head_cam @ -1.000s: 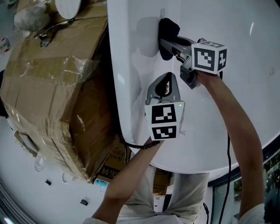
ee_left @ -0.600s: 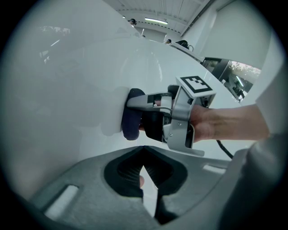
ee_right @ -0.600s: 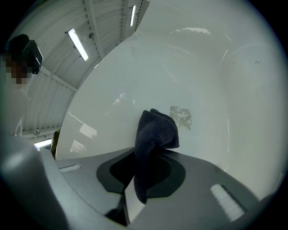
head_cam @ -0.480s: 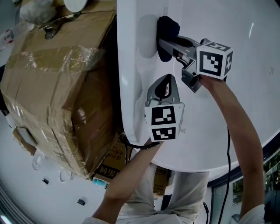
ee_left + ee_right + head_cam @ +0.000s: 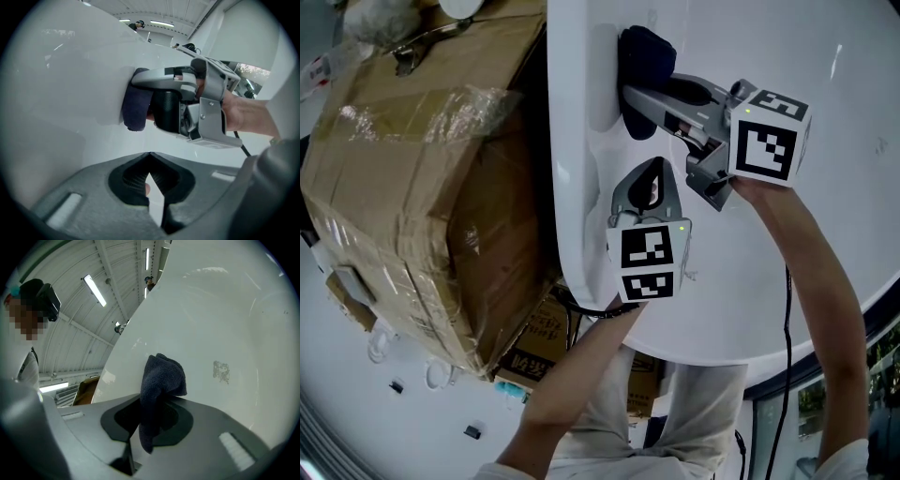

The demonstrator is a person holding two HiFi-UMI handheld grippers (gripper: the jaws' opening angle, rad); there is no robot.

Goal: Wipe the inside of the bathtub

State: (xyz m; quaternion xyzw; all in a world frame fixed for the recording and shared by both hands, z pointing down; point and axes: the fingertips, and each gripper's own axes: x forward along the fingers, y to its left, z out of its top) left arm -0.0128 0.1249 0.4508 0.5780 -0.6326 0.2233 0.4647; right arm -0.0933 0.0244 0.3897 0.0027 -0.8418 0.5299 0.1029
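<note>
The white bathtub (image 5: 825, 56) fills the right of the head view. My right gripper (image 5: 630, 92) reaches left and is shut on a dark blue cloth (image 5: 642, 49), which is pressed against the tub's inner wall near the rim. In the right gripper view the cloth (image 5: 161, 378) hangs folded between the jaws in front of the tub wall (image 5: 225, 310). My left gripper (image 5: 652, 167) hovers just below it over the tub surface, shut with nothing in it. The left gripper view shows its tips (image 5: 149, 154) meeting and the cloth (image 5: 136, 105) ahead on the wall.
A large taped cardboard box (image 5: 412, 159) stands against the tub's outer left side. A black cable (image 5: 787, 328) runs along my right arm. A small grey smudge (image 5: 221, 371) marks the tub wall. A person (image 5: 26, 357) shows at the left edge of the right gripper view.
My right gripper has slid the cloth up and to the left along the tub wall, closer to the rim. The left gripper has stayed almost still.
</note>
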